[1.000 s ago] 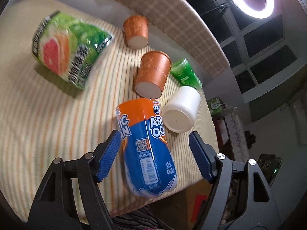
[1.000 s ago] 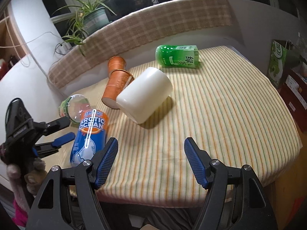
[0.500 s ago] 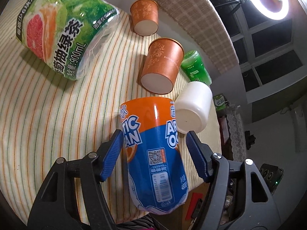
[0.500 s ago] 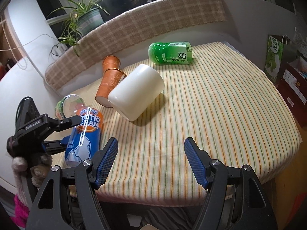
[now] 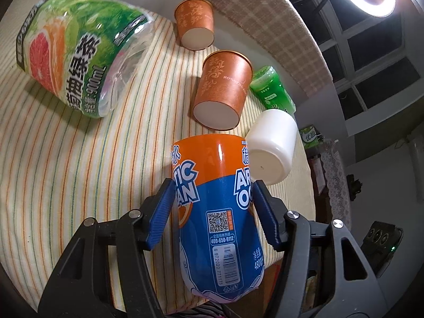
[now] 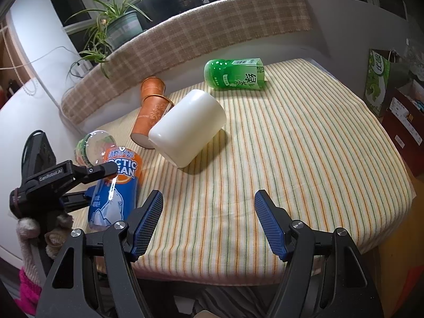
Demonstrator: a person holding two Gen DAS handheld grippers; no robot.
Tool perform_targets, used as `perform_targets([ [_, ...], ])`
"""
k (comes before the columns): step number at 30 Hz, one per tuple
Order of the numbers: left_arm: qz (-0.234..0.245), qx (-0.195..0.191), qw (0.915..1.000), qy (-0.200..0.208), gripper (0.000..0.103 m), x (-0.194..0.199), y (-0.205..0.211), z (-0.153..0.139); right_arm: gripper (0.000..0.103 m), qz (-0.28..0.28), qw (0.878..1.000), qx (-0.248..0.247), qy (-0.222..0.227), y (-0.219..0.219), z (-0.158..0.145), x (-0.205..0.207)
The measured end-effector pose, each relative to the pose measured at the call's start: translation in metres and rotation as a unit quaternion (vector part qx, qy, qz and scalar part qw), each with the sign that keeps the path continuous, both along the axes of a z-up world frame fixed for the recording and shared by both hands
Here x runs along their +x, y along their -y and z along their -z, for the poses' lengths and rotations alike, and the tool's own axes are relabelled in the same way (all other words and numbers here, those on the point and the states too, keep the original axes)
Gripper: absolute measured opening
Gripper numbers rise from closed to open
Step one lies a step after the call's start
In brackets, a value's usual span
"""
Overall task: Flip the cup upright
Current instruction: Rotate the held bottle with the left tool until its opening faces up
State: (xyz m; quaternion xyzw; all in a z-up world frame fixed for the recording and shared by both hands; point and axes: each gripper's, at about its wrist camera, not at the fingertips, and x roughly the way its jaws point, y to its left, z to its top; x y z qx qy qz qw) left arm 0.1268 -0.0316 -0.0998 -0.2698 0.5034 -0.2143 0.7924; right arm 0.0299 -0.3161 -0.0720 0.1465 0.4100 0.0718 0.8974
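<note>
Currently, left wrist: left gripper (image 5: 213, 213) pinches the blue cup (image 5: 216, 212), lying at the worktop (image 5: 66, 172) near edge, touching the white cup (image 5: 273, 148). Right wrist: right gripper (image 6: 208, 221) spread, empty. Risk: the glossy cup slips during rotation or knocks the white cup.

On blue-orange bottle (image 5: 217, 212): "ARCTIC OCEAN" partly hidden, a QR code, "400-650-9112", barcode "6 972020 771175", and "480" at the edge; in the right view (image 6: 116, 185) "ARCTIC OCEAN", partly covered. On big green bottle (image 5: 71, 53): Chinese characters with "900mL". On near orange cup (image 5: 222, 90): small gold lettering, too fine to read. On small green bottle (image 6: 235, 74): Chinese characters "绿茶". On left gripper's (image 6: 87, 185) body: "GenRobot.AI". On green box (image 6: 376, 76): Chinese characters, unclear.
</note>
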Motion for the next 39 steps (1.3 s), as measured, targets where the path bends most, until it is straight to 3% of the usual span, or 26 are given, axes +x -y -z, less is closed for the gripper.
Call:
perform_targets([
  [14,0.01,0.059,0.9959,0.068,0.061,-0.019,0.007,-0.025,0.071,-0.003,1.0,-0.002,0.002,-0.002,-0.002,0.0],
  [24,0.017,0.123,0.9822,0.141,0.06,-0.039,0.024,-0.051,0.071,-0.002,1.0,-0.003,0.004,-0.004,-0.003,0.0],
  [35,0.008,0.165,0.9704,0.176,0.06,-0.044,0.027,-0.06,0.071,0.003,1.0,-0.002,0.003,0.0,-0.001,-0.001],
  [39,0.002,0.196,0.9602,0.199,0.06,-0.045,0.029,-0.063,0.071,0.003,1.0,-0.002,0.003,-0.001,-0.001,-0.001],
])
